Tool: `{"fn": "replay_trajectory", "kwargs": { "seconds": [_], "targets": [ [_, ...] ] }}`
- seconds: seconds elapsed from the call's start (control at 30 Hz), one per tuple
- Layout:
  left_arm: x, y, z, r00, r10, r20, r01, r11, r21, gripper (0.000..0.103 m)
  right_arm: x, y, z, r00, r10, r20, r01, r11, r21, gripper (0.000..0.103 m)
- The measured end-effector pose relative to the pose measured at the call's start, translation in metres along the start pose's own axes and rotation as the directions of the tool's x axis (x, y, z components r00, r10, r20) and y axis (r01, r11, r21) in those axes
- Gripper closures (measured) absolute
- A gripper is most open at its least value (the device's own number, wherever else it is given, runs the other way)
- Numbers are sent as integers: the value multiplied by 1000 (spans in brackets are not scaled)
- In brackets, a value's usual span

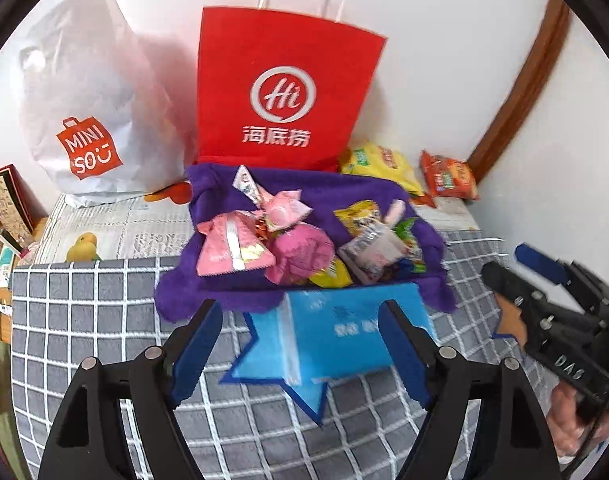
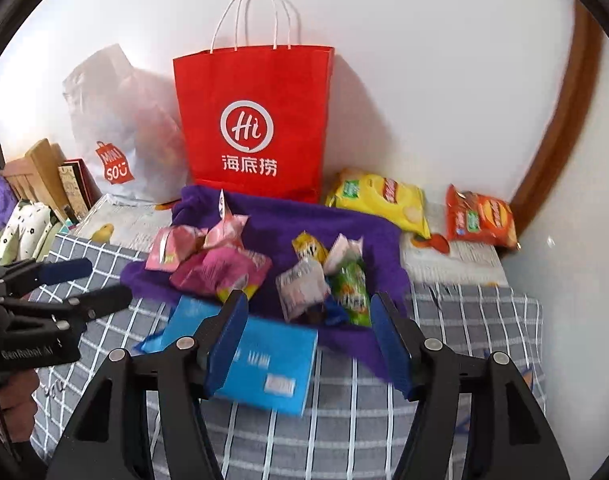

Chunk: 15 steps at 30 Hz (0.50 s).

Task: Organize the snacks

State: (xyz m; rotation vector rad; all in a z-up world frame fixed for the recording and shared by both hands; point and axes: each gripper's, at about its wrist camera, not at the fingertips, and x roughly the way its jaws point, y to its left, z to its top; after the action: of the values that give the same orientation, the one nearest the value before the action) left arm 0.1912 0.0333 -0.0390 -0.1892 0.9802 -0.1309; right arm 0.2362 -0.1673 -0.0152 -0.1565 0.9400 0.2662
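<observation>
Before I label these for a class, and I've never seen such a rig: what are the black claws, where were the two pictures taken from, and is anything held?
Each picture comes from a camera on a hand-held two-finger gripper, looking along its blue-padded fingers. One shows the left gripper, the other the right gripper; each also glimpses its partner at the edge. Both stand open and hold nothing. Beneath them a flat light-blue packet lies on a grey checked cloth. Behind it, small pink, yellow and green snack packets are heaped on a purple fleece cloth. Against the wall stand a red paper carrier bag and a white plastic bag, with a yellow crisp bag and an orange crisp bag alongside.
</observation>
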Motion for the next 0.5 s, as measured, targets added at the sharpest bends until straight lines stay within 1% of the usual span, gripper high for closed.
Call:
{"fn": "replay_trajectory", "kwargs": {
  "seconds": [0.2, 0.27, 0.33, 0.4, 0.47, 0.5],
  "targets": [
    [-24, -10, -25, 1000, -18, 25, 17, 1000, 8, 24, -34, -8, -33, 1000, -7, -17, 9, 997, 70, 40],
    [-33, -12, -34, 999, -18, 40, 18, 1000, 8, 24, -47, -9, -45, 1000, -19, -5, 19, 996, 90, 40],
    [-42, -15, -43, 998, -14, 61, 14, 1000, 13, 24, -58, -8, -53, 1000, -22, 3, 22, 994, 104, 36],
    [-54, -18, -52, 997, -16, 78, 14, 1000, 24, 24, -72, -7, -64, 999, -26, 33, 22, 993, 120, 26],
    [-64, -21, -60, 995, -7, 99, 5, 1000, 30, 24, -85, -3, -74, 997, -28, 67, 19, 992, 126, 22],
    [-69, -22, -64, 994, -2, 109, -2, 999, 32, 24, -92, -2, -78, 997, -27, 79, 17, 992, 127, 22]
  ]
}}
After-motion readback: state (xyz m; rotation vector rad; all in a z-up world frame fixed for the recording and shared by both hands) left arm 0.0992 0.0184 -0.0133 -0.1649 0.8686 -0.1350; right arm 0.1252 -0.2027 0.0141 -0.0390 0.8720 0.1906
